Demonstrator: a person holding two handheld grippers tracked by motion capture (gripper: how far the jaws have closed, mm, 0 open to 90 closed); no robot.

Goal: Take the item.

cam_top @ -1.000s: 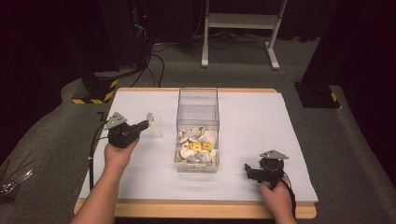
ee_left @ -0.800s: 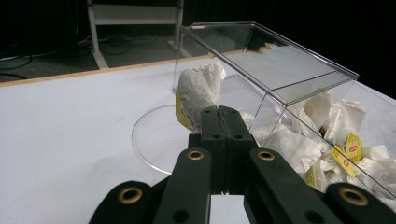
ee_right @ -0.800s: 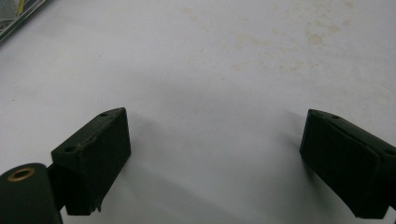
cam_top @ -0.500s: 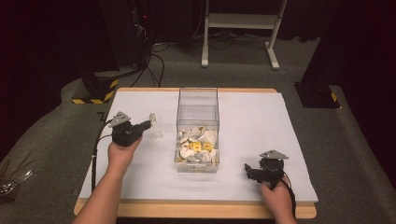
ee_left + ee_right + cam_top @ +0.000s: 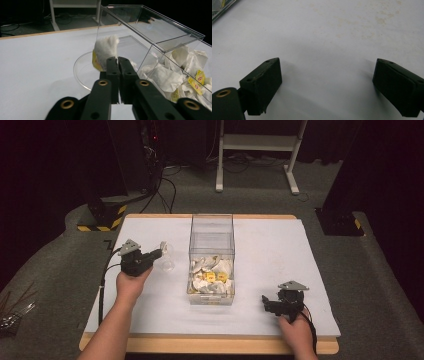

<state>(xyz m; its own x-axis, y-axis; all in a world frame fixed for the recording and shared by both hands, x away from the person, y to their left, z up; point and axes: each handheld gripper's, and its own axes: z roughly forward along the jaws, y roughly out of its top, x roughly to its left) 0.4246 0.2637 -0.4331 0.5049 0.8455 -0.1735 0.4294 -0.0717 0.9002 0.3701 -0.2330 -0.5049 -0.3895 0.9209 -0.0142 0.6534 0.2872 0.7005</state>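
My left gripper (image 5: 161, 251) is left of the clear plastic box (image 5: 211, 245) and points toward it. Its jaws (image 5: 117, 58) stand almost together, pinching the lower edge of a white tea bag (image 5: 106, 50) with a yellow tag. They have just been opening a little, with the bag still between them. The bag hangs over a small clear dish (image 5: 80, 75), also seen as the dish (image 5: 166, 262) from above. Several tea bags (image 5: 180, 72) lie in the box (image 5: 160, 32). My right gripper (image 5: 265, 302) rests near the front right, jaws wide apart (image 5: 327, 75) over bare white sheet.
A white sheet (image 5: 270, 250) covers the wooden table (image 5: 210, 345). The box stands at its middle. Cables and a white frame stand (image 5: 255, 150) lie on the dark floor beyond the far edge. The left gripper's cable (image 5: 103, 285) trails along the table's left side.
The left gripper with the tea bag has edged slightly toward the box. The right gripper has kept still.
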